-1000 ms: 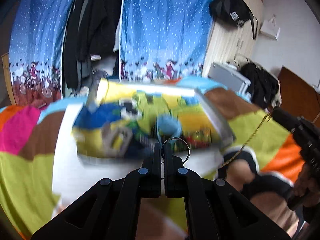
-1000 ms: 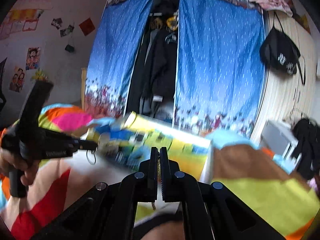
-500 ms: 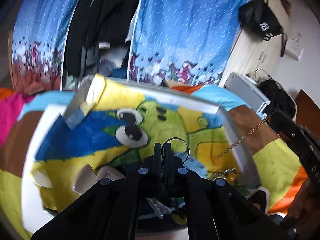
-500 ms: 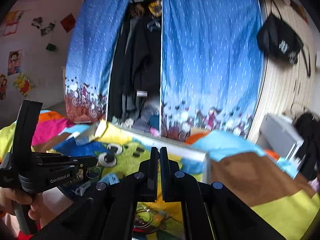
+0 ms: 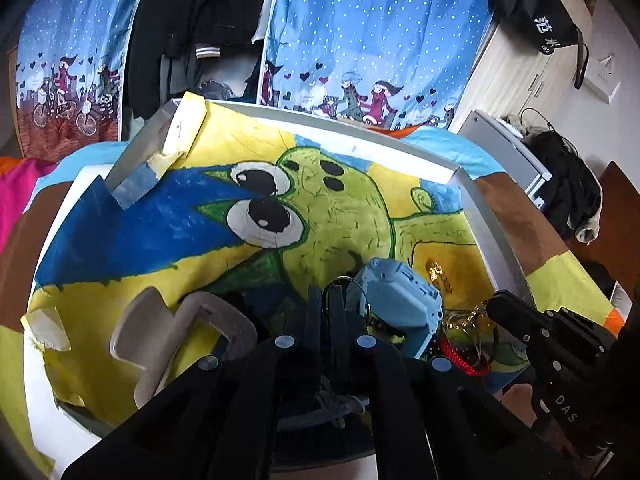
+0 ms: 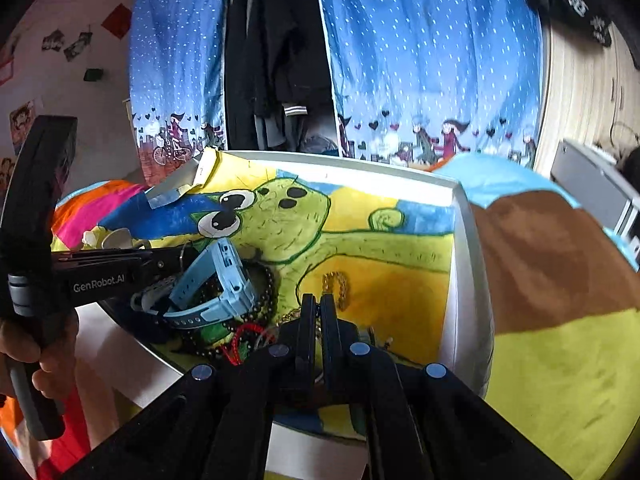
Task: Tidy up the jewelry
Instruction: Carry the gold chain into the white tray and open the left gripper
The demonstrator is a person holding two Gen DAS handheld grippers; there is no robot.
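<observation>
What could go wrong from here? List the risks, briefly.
1. The left gripper pinches the thin metal ring only at its fingertips, right against the blue watch. The ring may catch on the strap or slip out.
2. The right gripper holds the gold chain over the red cord bracelet and the dark bead bracelet. Released there, it could tangle with them.

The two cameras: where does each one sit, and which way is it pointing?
Left wrist: sits on the left gripper, faces forward and down into the painted box; its own fingers show, pinching a metal ring, with the right gripper alongside.
Right wrist: sits on the right gripper, faces the same box; its fingers, the left gripper and a hand show.
Both share the box, blue watch and blue curtain.
</observation>
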